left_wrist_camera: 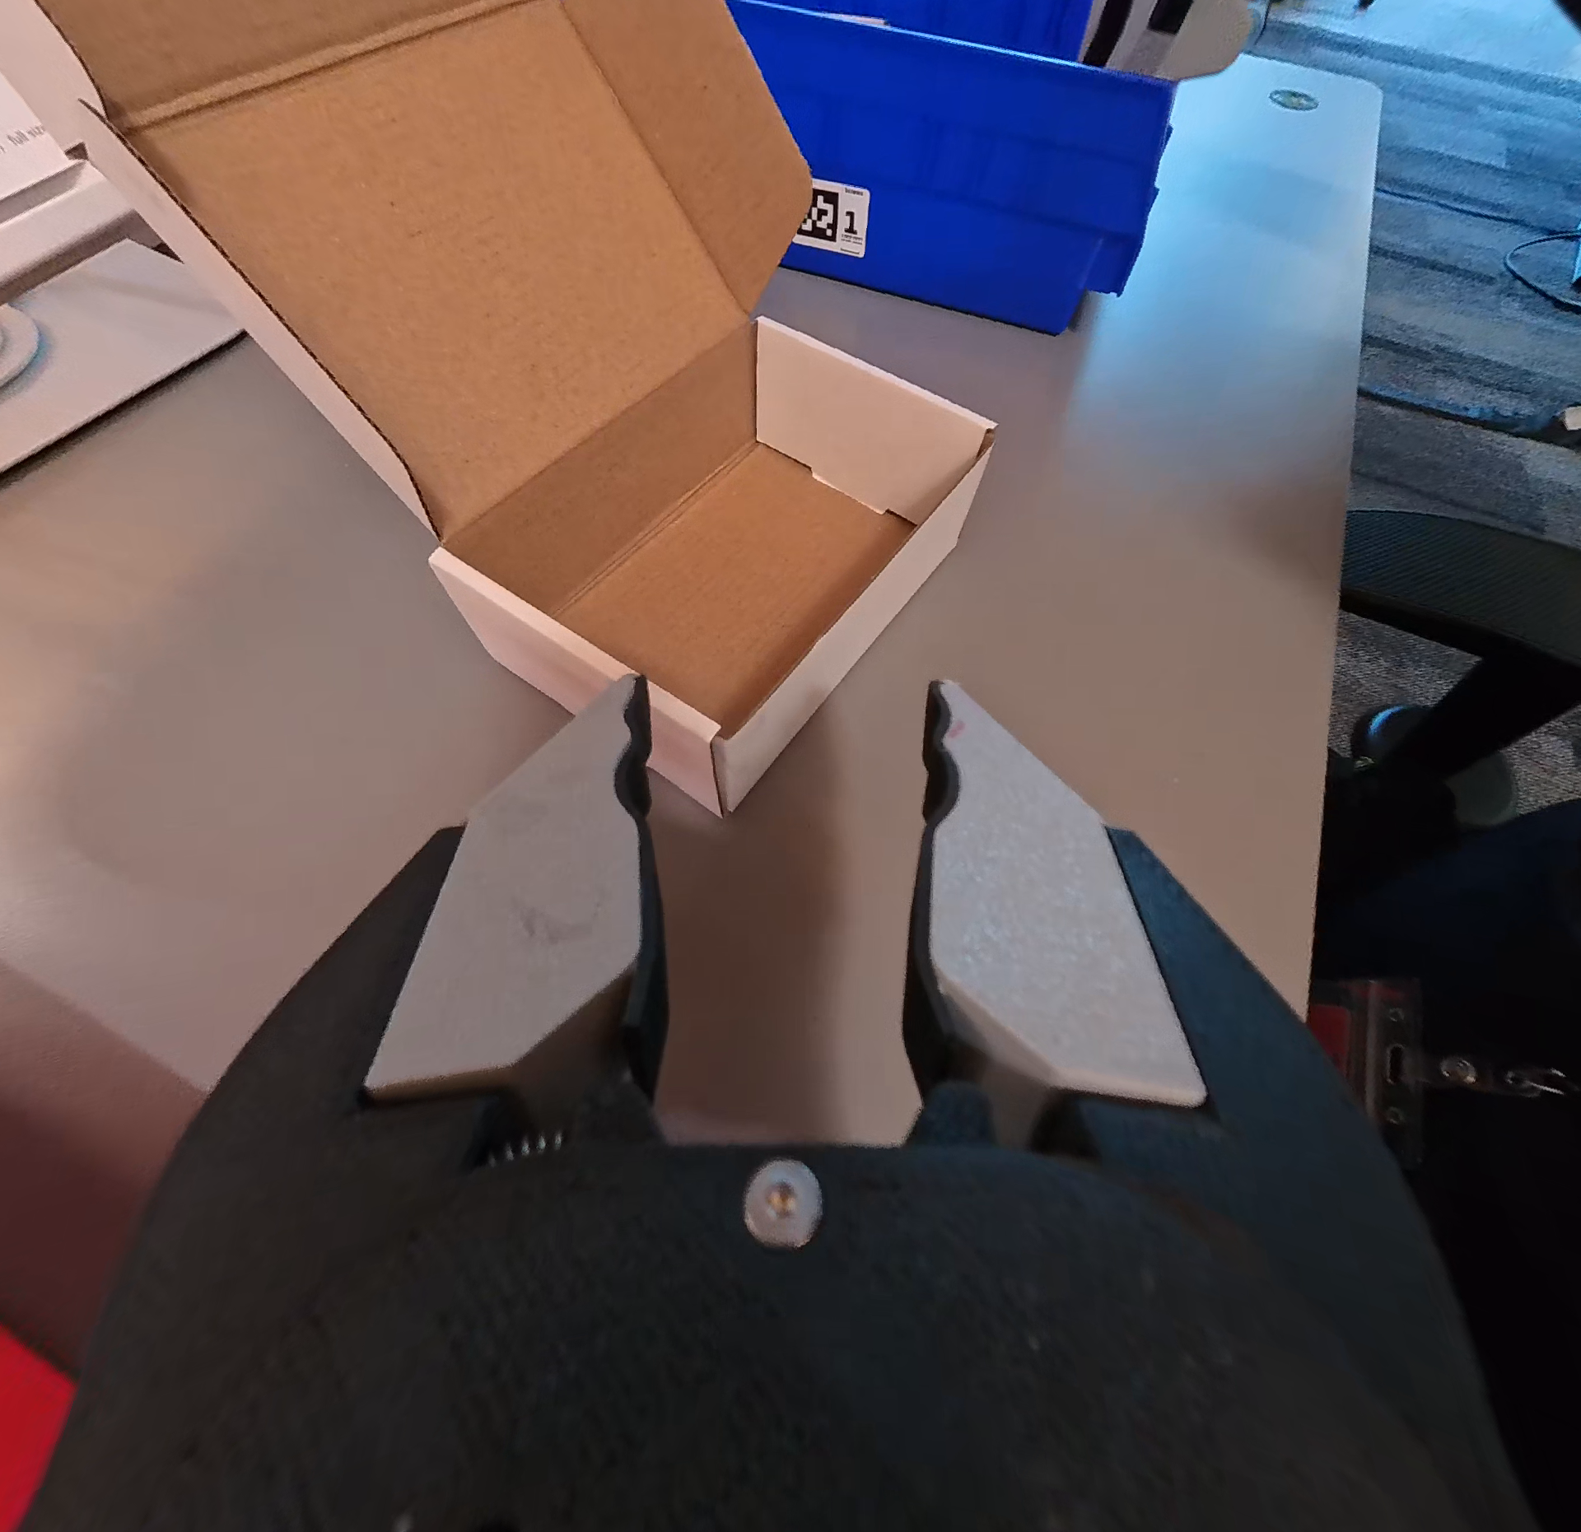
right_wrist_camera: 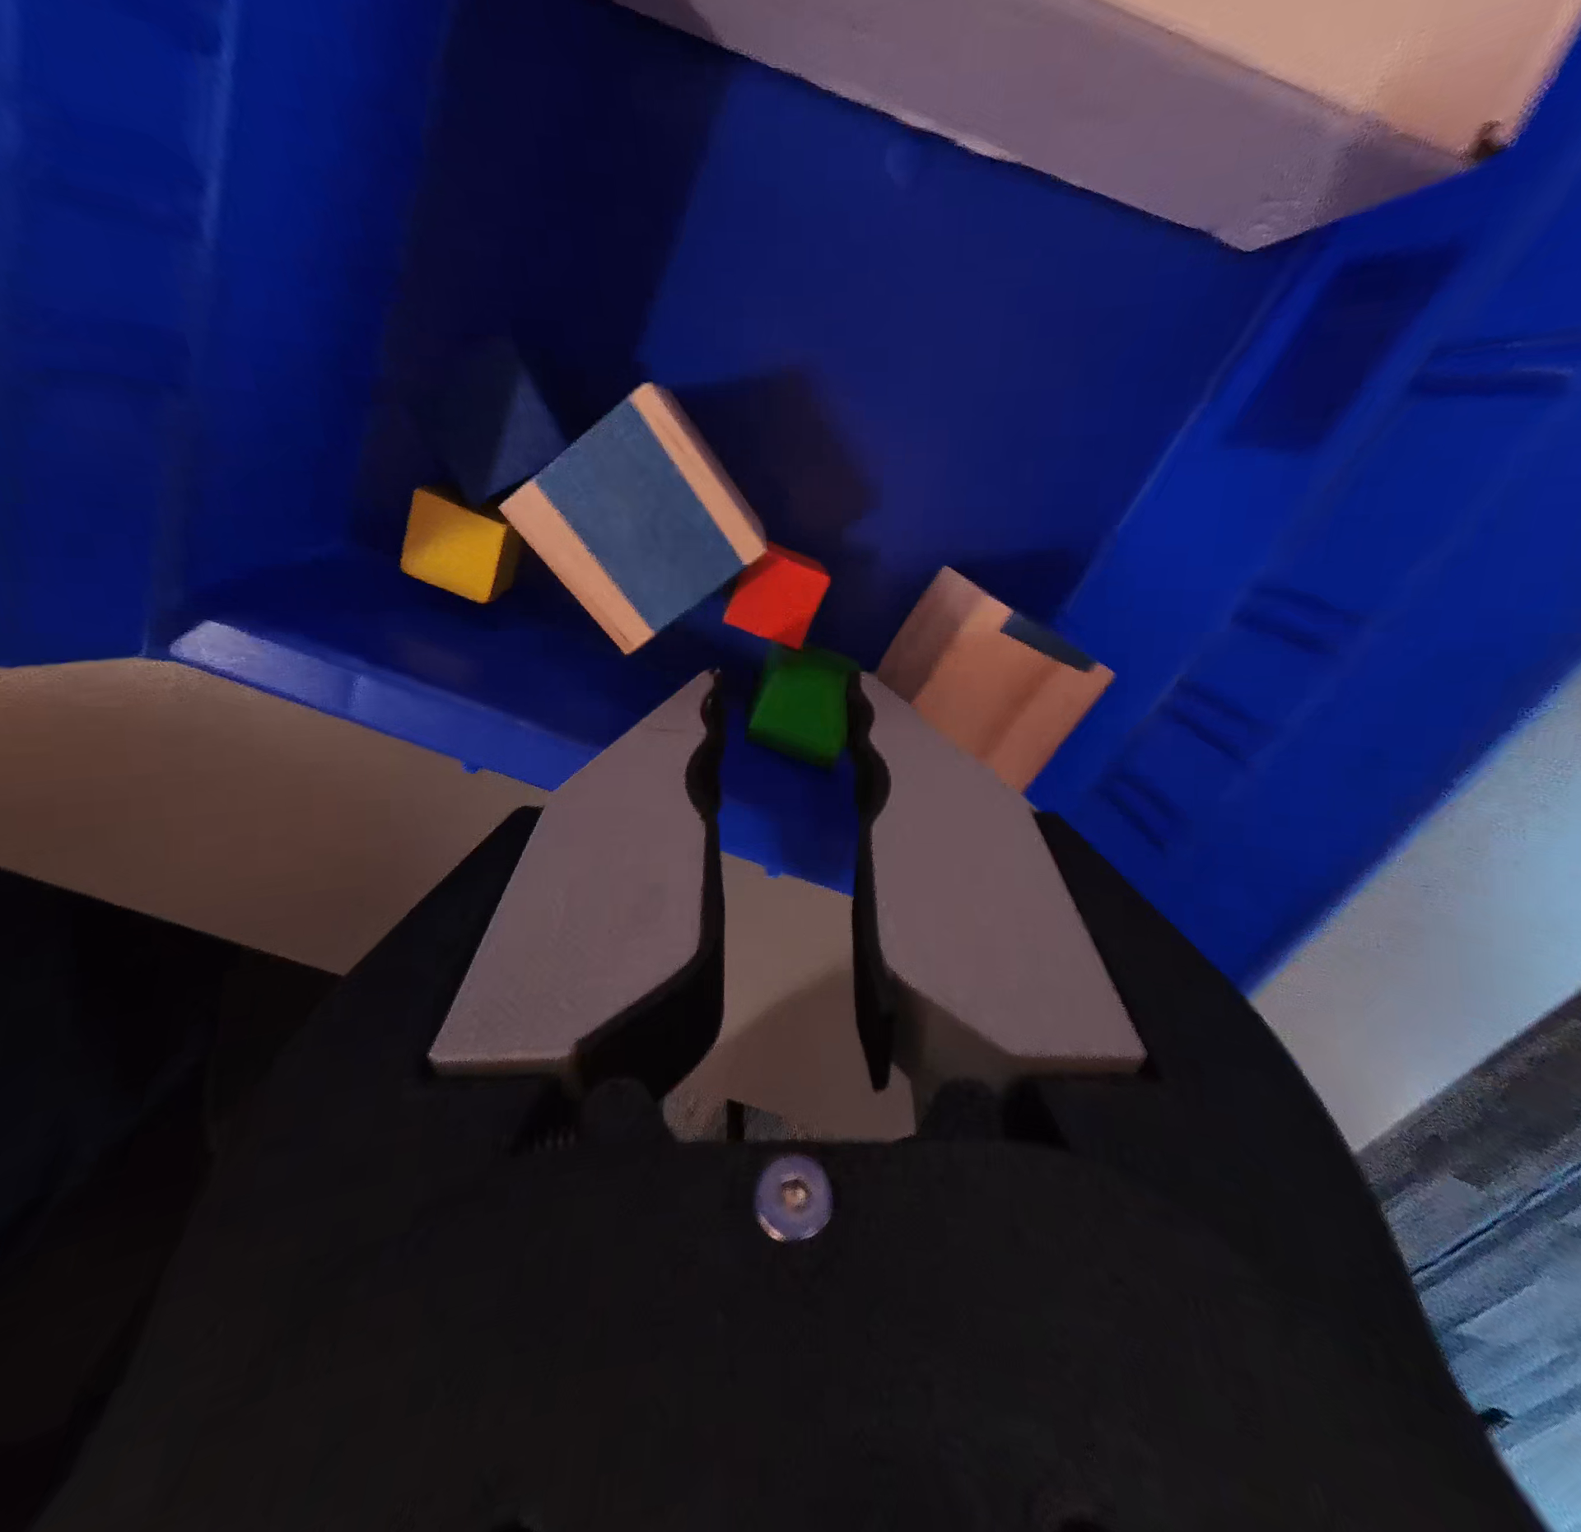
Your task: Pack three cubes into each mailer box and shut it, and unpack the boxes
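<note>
Looking along my left gripper (left_wrist_camera: 785, 747), I see its fingers spread wide with nothing between them, just short of the mailer box (left_wrist_camera: 727, 567), whose lid stands up. My right gripper (right_wrist_camera: 783, 704) reaches into the blue bin (right_wrist_camera: 1283, 465), fingers narrowed around the green cube (right_wrist_camera: 800, 704); firm contact I cannot tell. A red cube (right_wrist_camera: 777, 593) sits just beyond the green cube, a yellow cube (right_wrist_camera: 458, 544) farther left.

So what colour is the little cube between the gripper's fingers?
Green, clearest in the right wrist view.
</note>
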